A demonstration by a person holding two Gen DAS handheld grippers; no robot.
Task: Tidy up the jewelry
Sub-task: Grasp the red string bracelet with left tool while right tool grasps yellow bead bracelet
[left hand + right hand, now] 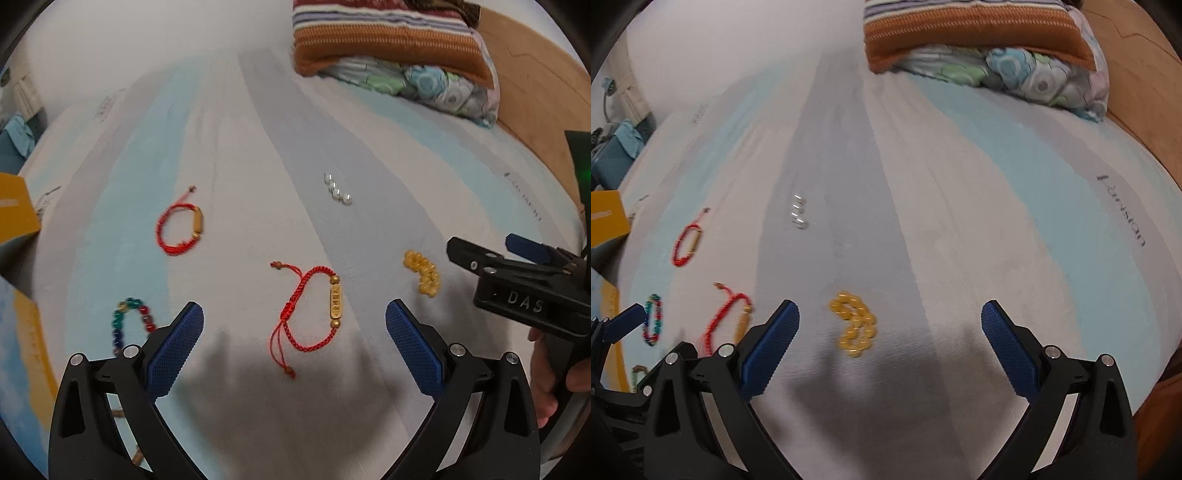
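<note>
Several bracelets lie on a striped bed sheet (258, 155). A red cord bracelet with a gold bar (314, 306) lies just ahead of my open, empty left gripper (294, 325). A second red cord bracelet (180, 229) lies further left. A multicoloured bead bracelet (131, 321) sits beside the left finger. A pearl bracelet (338, 190) lies further out. A yellow bead bracelet (855, 325) lies ahead of my open, empty right gripper (890, 325), nearer its left finger; it also shows in the left wrist view (424, 273).
A yellow box (16, 206) stands at the left edge of the bed. Folded blankets and a floral pillow (399, 48) lie at the far end. A wooden floor (1145, 92) runs along the right. The right gripper's body (524, 291) shows in the left wrist view.
</note>
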